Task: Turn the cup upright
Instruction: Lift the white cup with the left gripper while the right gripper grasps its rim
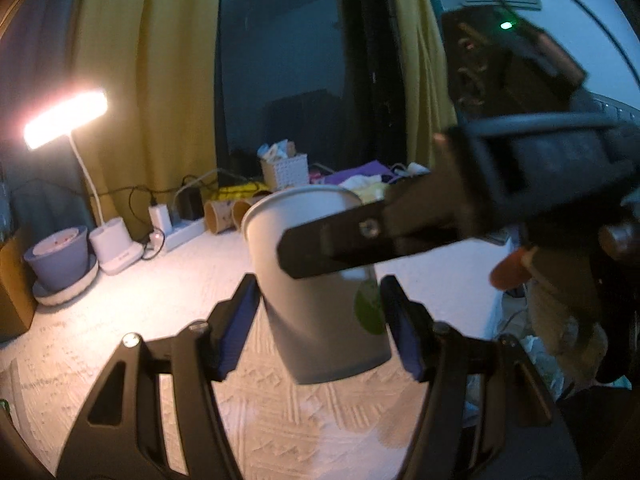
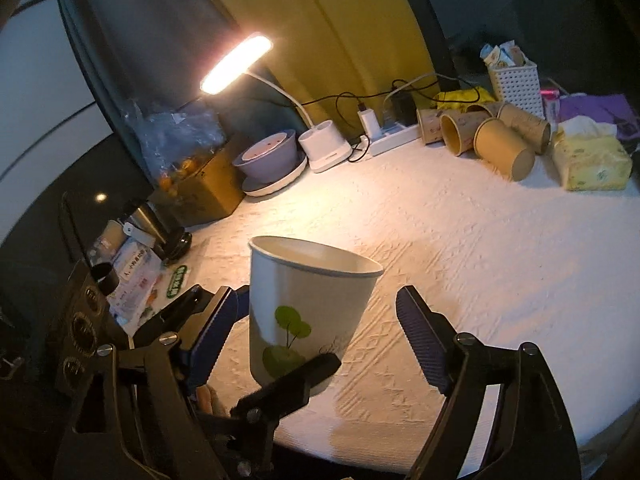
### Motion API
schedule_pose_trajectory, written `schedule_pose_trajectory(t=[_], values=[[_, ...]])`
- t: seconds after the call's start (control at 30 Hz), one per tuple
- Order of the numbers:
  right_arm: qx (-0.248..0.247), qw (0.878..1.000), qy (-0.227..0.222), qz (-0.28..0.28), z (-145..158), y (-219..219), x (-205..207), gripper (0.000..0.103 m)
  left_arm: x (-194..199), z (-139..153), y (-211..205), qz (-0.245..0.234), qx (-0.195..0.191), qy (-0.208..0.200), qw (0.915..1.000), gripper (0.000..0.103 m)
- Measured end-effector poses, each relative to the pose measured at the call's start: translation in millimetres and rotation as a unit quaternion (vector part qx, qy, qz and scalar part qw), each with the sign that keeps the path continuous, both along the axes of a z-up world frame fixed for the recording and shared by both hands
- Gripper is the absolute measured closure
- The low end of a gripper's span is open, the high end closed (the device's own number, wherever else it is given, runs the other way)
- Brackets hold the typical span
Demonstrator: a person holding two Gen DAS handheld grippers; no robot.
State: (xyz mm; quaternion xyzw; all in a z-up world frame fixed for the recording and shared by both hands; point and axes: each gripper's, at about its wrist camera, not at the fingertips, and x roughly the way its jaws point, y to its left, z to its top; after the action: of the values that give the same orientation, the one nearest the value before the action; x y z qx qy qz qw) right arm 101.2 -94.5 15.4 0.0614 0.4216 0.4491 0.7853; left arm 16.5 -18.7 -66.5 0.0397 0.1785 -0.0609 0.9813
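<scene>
A white paper cup (image 1: 320, 280) with a green leaf print stands mouth up, slightly tilted, over the white textured tablecloth; it also shows in the right wrist view (image 2: 308, 304). My left gripper (image 1: 320, 328) has its blue pads on both sides of the cup's lower half and is shut on it. My right gripper (image 2: 316, 344) is open, its pads apart around the cup without touching. The right gripper's finger (image 1: 332, 244) crosses in front of the cup in the left wrist view. The left gripper's finger (image 2: 296, 380) shows at the cup's base in the right wrist view.
A lit desk lamp (image 2: 236, 62) on a white base (image 2: 324, 148), a purple bowl on a plate (image 2: 268, 160), a power strip (image 2: 392, 136), several brown paper cups lying down (image 2: 500, 140), a tissue pack (image 2: 592, 160) and a white basket (image 2: 516, 84) line the table's back. A box and clutter (image 2: 192, 188) sit left.
</scene>
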Motion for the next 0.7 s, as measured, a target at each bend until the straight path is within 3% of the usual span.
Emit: schedule_pose_trajectory(t=[0.37, 0.5, 0.7], values=[[0.024, 0.998, 0.062, 0.016, -14, -7, 15, 0.019, 0, 0, -12, -0.027, 0.008, -0.01, 0.9996, 0.04], [0.016, 0.998, 0.063, 0.019, -16, -6, 17, 0.032, 3, -2, -13, -0.03, 0.007, -0.002, 0.9995, 0.039], [0.007, 0.998, 0.063, 0.025, -21, -4, 23, 0.035, 12, -4, -11, -0.025, 0.005, 0.013, 0.9996, 0.036]])
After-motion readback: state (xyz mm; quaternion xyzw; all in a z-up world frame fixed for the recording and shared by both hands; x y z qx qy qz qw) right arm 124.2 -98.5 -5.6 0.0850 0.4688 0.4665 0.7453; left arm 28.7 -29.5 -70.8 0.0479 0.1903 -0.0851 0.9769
